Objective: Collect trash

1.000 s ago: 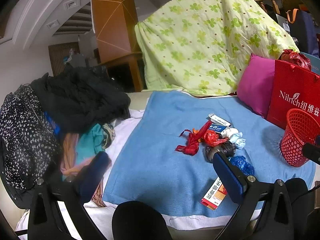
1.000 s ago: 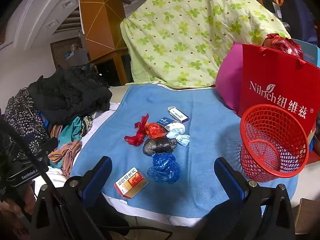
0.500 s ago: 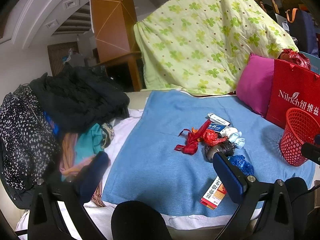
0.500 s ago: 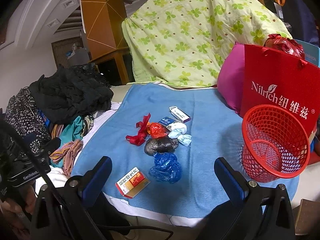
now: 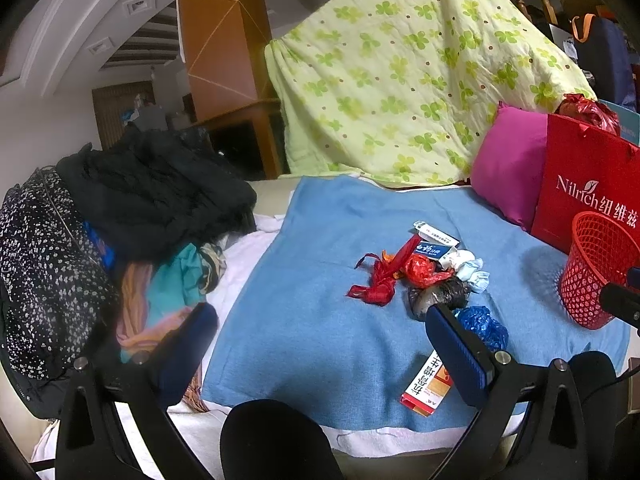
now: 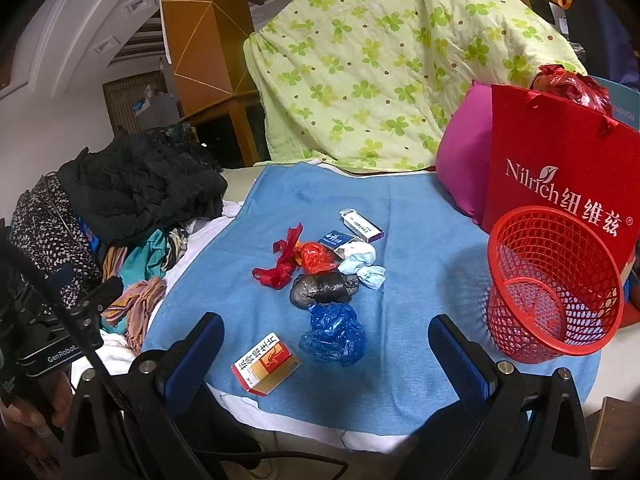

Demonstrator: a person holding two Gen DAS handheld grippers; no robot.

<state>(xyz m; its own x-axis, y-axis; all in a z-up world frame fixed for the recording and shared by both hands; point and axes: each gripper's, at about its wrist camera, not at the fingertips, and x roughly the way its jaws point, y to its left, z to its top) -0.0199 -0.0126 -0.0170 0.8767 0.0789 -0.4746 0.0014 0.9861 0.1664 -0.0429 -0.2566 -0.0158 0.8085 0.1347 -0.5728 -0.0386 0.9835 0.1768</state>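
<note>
Both claws hang above the near edge of a blue cloth, each with jaws wide apart, holding and touching nothing. The left claw shows its right finger in front of the trash pile; the right claw frames the pile between its fingers.

Ahead and right of the right claw stands one red mesh basket, upright, mouth tipped toward the camera, with nothing visible in it. Behind it stands one red paper bag.

The trash lies ahead of the right claw, in a loose line running away from it. Nearest, just ahead of its left finger, is one orange box, lying flat, long axis slanting up to the right. Then one blue plastic wad, one black wad, one red strip, one red-orange wad, two white-and-pale-blue wads, one small blue packet and, farthest, one white box, long axis slanting down to the right.
</note>
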